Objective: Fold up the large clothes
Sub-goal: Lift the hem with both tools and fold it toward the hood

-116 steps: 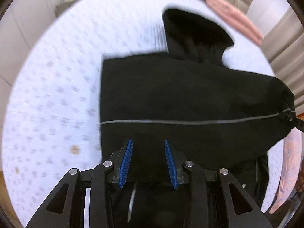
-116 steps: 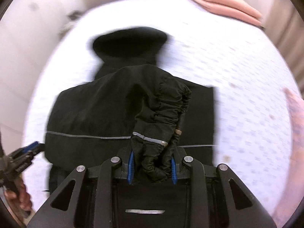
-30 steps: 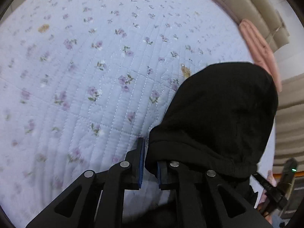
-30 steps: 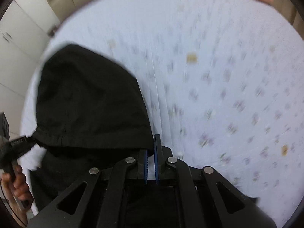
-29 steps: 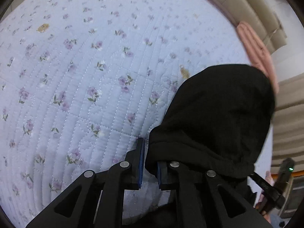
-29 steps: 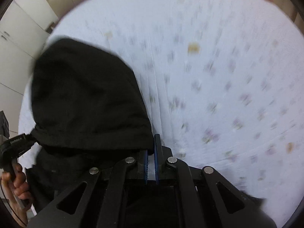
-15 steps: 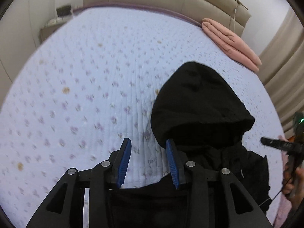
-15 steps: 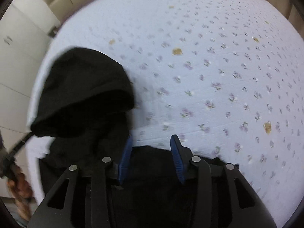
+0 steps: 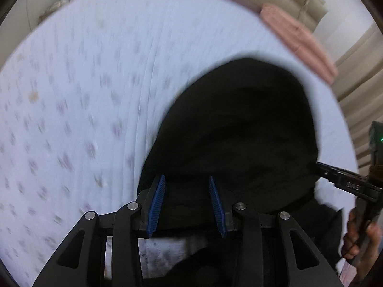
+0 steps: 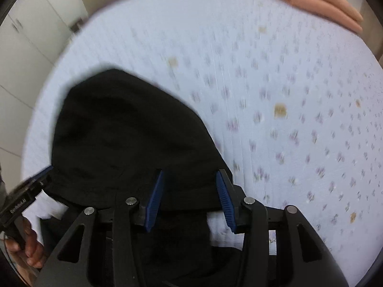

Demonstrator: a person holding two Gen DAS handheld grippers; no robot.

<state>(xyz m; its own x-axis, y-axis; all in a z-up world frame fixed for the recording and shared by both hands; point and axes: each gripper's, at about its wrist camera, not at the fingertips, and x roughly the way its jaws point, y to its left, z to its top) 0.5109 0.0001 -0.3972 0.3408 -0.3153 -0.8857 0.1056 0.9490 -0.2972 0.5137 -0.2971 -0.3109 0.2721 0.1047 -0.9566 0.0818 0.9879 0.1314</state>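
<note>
While the black hooded jacket (image 9: 237, 129) lies spread on the bed (image 9: 79, 88), its hood stretches flat straight ahead of both pairs of tongs, with the darker body of the garment falling away beneath them. The left tongs (image 9: 187, 203) stand wide apart, blue pads bare, with the hood's lower edge lying in the gap between them but not pinched. The right tongs (image 10: 190, 199) are spread wide too (nothing is clamped between the pads), and the hood's bottom hem runs across just beyond their tips, the hood itself reaching ahead and to their left. In the left wrist view the right tongs show at the right border, their black tip touching or nearly touching the hood's side, held by a hand (image 9: 359, 236). In the right wrist view the left tongs come in from the left border near the hood's corner, gripped by the other hand (image 10: 28, 246). The bed's pale quilt with small flower print fills the space ahead and to the outer side of each pair of tongs. A folded pink blanket (image 10: 318, 2) lies at the far edge of the bed, well apart from the jacket.
</note>
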